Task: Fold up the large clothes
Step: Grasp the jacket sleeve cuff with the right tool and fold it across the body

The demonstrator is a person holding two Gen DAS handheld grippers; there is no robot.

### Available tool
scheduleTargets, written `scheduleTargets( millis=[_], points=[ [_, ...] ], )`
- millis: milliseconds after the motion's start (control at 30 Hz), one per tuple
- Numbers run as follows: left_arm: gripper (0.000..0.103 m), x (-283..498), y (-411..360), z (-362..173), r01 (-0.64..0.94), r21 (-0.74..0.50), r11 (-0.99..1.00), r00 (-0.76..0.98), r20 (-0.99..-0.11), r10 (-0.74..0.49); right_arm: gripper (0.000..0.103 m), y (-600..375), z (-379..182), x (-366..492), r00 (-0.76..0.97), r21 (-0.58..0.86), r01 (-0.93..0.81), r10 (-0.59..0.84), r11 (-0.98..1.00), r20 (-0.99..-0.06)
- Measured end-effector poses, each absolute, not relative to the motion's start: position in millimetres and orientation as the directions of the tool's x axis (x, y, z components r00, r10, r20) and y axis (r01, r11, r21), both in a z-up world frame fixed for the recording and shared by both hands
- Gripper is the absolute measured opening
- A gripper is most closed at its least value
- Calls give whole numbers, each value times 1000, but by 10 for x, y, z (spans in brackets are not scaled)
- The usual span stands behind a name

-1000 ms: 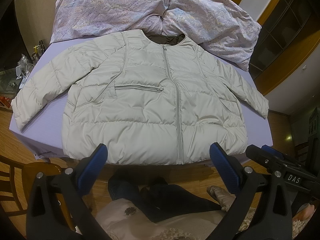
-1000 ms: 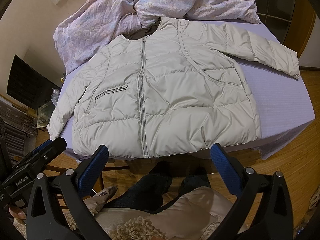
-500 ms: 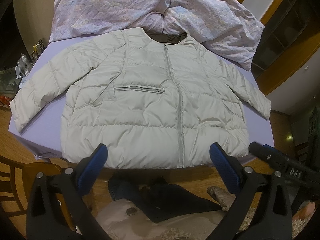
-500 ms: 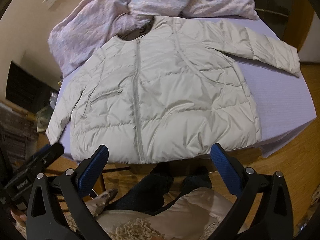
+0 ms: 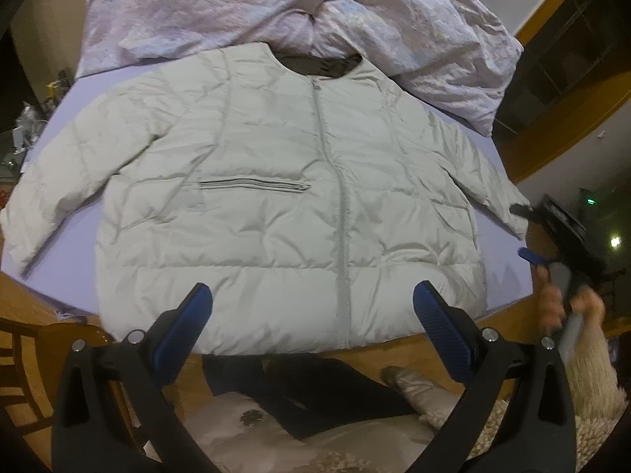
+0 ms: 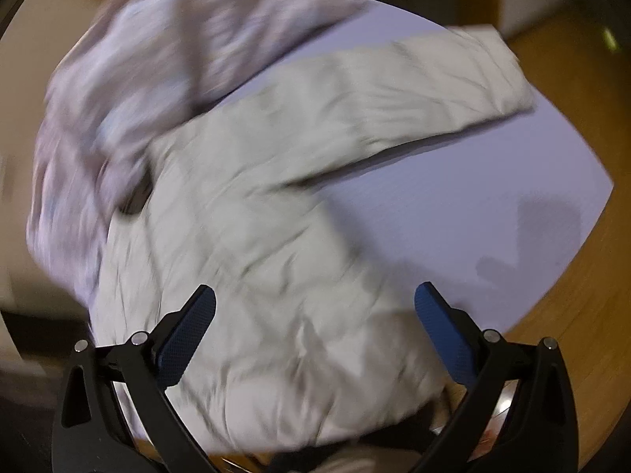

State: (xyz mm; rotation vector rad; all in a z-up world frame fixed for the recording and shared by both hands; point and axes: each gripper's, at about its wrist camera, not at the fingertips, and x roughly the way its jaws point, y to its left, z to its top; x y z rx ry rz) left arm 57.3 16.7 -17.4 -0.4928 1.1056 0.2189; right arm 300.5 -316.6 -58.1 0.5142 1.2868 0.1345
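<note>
Jacket (image 5: 276,205) first: a big pale grey-green puffer, laid out flat and front-up on the lavender-covered table (image 5: 75,106), zipped all the way down the middle, both sleeves spread out toward the table's side edges. Its hem lies right along the near edge of the table and its collar points at the far edge. There's a zipped chest pocket (image 5: 252,185) running sideways on the front panel. Behind the collar, along the far edge, a crumpled pinkish-lilac quilt (image 5: 244,4) is heaped up, touching the jacket's neckline. The table stands on a wooden floor (image 6: 583,315). Below the near edge you can see the person's dark trousers (image 5: 315,390) and a fluffy beige top. The left gripper (image 5: 311,307) hangs just over the jacket's hem, near the bottom of the zip, with its blue-padded fingers spread wide apart and nothing between them. The right gripper (image 6: 315,307) is released too, fingers wide, hovering over the body of the jacket on the side where one sleeve (image 6: 414,90) stretches toward the table corner; that view is badly motion-blurred, so I can't tell whether it touches the fabric. From the left camera you can also spot the right gripper off by the sleeve cuff at the table's side edge, with a hand (image 5: 560,299) wrapped around its handle, also blurry.
</note>
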Motion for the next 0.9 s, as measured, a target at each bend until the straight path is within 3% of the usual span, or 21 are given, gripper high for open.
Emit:
scheduleTargets(
  millis=[133,300,500,600,667,767,900],
  points=[
    [101,722,144,-241,-388,-260,884,410,-908,-87,87,-3720,-1036,3418,300,538,398,449,744,-842],
    [101,909,202,-277,-399,-188,898,378,-925,-26,77,-4287,-1424,3647,371,587,586,459,558,-807],
    [101,999,367,-260,-454,-143,879,364,-931,37,72,-4774,-1618,3773,468,614,673,406,413,-785],
    [101,978,439,-239,-476,-141,868,378,-924,57,64,-4932,-1653,3759,526,649,669,387,361,-757],
    [101,963,483,-237,-499,-131,857,383,-920,82,44,-4995,-1663,3768,538,650,670,369,360,-758],
    [101,909,573,-230,-527,-152,836,416,-904,98,22,-5039,-1654,3791,538,638,670,343,379,-770],
    [101,844,711,-220,-565,-149,812,422,-898,129,8,-4913,-1418,3984,573,619,586,273,522,-773]
  ],
)
